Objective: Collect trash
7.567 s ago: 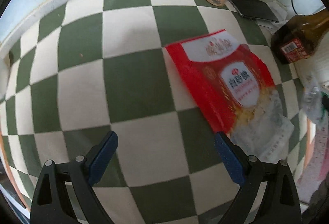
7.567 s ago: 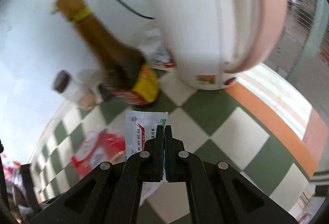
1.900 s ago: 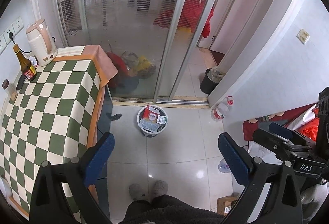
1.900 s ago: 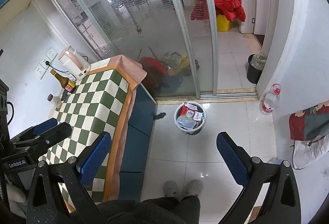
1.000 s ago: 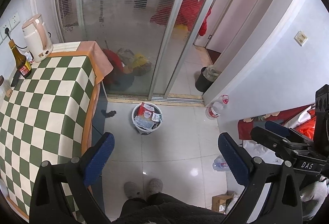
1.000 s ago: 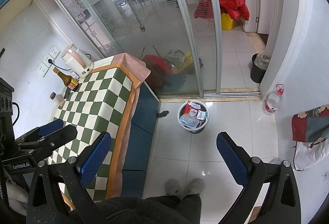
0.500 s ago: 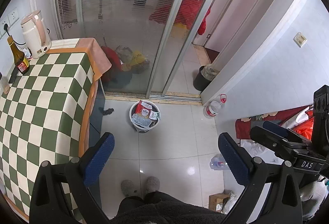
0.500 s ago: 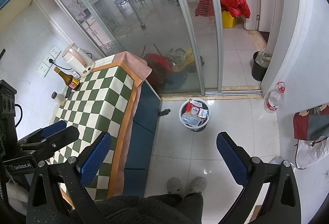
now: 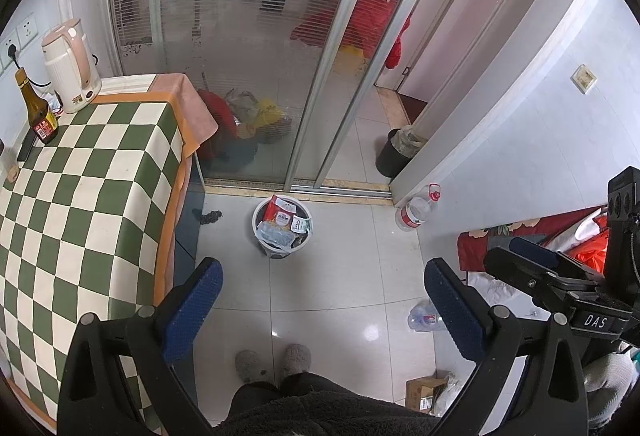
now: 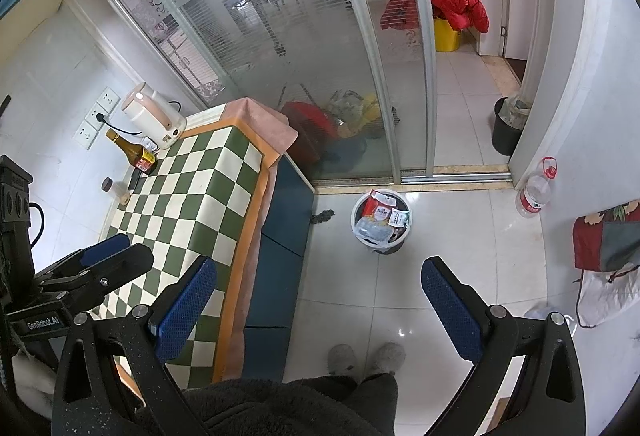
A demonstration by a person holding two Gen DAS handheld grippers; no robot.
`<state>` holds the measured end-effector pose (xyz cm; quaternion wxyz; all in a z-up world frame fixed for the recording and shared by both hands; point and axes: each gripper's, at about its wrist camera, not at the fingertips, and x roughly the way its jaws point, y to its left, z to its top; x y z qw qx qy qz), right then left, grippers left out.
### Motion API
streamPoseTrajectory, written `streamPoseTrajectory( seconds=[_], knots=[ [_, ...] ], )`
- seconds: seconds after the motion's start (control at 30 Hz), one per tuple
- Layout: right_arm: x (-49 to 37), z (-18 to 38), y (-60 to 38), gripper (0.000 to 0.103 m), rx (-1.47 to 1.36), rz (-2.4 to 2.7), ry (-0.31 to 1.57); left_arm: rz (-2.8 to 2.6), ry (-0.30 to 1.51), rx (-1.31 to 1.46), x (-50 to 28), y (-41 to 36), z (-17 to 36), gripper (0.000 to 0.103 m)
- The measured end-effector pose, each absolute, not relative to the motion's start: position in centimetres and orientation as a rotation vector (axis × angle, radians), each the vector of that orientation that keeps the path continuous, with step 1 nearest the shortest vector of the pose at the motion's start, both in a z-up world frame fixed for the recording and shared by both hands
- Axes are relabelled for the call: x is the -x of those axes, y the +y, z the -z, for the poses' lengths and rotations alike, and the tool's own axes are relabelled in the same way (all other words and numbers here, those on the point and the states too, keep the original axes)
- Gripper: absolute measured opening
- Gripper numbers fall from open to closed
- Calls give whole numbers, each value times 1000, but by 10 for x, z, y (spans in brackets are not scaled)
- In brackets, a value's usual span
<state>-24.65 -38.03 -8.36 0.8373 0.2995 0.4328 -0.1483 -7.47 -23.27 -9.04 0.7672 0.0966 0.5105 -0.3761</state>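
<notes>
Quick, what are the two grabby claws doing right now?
Left gripper: open, holding nothing.
Right gripper: open, holding nothing.

Glossy pale floor tiles (image 9: 340,276) throwing back light. Smooth checked cloth over the worktop (image 9: 80,195), frosted glass door (image 10: 280,55), metal frame. Crinkly shiny plastic wrappers (image 9: 282,222) in a plastic bin (image 9: 256,220).

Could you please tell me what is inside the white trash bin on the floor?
The trash bin holds a red packet, a clear plastic bag and a small sachet; anything beneath them is hidden.
</notes>
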Motion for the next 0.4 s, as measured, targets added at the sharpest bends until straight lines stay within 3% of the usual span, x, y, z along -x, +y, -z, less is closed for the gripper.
streamPoseTrajectory(
  seconds=[0.4],
  knots=[
    [246,83,-381,103,-636,314,917,814,1105,-199,75,-235,88,103]
  ],
)
